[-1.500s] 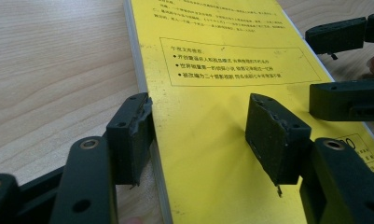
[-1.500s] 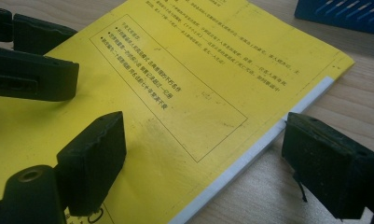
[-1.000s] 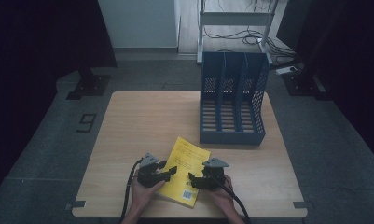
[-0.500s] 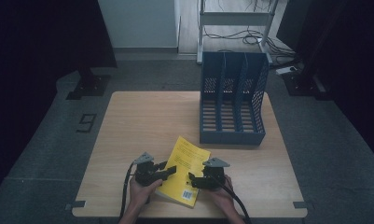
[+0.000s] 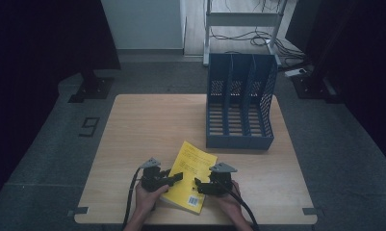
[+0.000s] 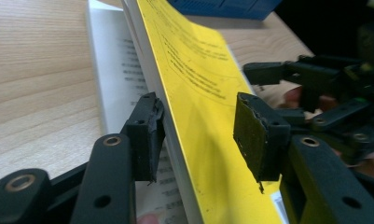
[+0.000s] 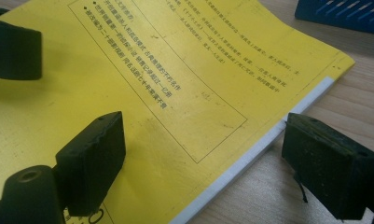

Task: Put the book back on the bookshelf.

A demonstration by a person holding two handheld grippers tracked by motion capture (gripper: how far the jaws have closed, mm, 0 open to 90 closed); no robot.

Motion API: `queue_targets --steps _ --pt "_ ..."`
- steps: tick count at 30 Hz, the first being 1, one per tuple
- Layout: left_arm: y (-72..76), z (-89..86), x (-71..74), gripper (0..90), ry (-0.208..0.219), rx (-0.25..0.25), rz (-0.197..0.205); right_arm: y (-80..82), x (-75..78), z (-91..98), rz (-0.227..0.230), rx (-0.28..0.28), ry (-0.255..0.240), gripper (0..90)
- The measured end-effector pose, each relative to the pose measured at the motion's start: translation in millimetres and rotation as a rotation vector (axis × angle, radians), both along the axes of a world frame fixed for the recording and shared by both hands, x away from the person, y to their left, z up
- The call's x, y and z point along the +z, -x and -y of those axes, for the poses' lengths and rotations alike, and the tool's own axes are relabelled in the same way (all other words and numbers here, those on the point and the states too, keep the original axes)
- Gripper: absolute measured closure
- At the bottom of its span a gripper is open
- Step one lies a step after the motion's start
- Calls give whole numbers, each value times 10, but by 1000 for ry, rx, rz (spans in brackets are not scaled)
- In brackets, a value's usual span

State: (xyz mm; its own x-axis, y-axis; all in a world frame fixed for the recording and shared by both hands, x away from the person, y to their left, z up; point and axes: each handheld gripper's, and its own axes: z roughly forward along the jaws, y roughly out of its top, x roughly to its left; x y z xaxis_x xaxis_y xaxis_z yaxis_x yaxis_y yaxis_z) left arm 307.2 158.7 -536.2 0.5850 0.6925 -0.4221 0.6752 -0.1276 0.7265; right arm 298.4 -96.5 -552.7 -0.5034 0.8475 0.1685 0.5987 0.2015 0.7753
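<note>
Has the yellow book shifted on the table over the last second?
No. The yellow book lies the same way, its far corner just as close to the blue file rack; only the left gripper jaws have been closing around its cover.

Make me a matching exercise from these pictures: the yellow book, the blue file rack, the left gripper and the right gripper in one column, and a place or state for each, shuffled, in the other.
Things:
1. yellow book
2. blue file rack
3. left gripper
4. right gripper

Places or states:
A. stands upright at the far right of the table
B. jaws astride the book's raised left edge, just been closing
C. lies near the front edge, between both grippers
D. jaws apart, one over the cover, one beside the book's right edge

Pairs: 1-C, 2-A, 3-B, 4-D
</note>
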Motion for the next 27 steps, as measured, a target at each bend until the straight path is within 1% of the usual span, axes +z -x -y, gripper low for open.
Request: queue_targets --steps 1,2,4,7,10,12,13,14,16,19,20,21,22,27 --pt "0 0 0 533 0 0 0 0 -1 0 1 0 0 130" --pt "7 24 -11 535 -40 10 14 1 -1 0 2 0 1 130" --pt "11 43 -27 544 -70 18 26 1 -3 -1 4 1 1 130" --pt "14 47 -37 562 -76 23 29 0 -3 -1 6 2 5 130" --pt "27 35 -13 606 -63 21 38 0 -3 0 5 3 4 130" --pt "40 36 3 636 -65 16 50 0 -3 1 5 4 3 130" --pt "40 36 3 653 -65 16 50 0 -3 1 5 4 3 130" --pt "54 34 19 675 -59 15 63 0 -3 1 5 4 3 130" --pt "67 31 31 717 -46 13 73 0 -2 4 4 6 2 130" --pt "79 30 42 752 -36 10 83 -1 -2 7 2 8 1 130" --pt "94 30 53 761 -25 3 100 -4 -2 14 1 13 -1 130" --pt "94 30 53 769 -25 3 100 -4 -2 14 1 13 -1 130" --pt "106 31 63 777 -10 -1 110 -7 -2 26 3 22 -5 130" --pt "134 33 88 805 10 -3 123 -18 2 63 -4 38 -19 134"
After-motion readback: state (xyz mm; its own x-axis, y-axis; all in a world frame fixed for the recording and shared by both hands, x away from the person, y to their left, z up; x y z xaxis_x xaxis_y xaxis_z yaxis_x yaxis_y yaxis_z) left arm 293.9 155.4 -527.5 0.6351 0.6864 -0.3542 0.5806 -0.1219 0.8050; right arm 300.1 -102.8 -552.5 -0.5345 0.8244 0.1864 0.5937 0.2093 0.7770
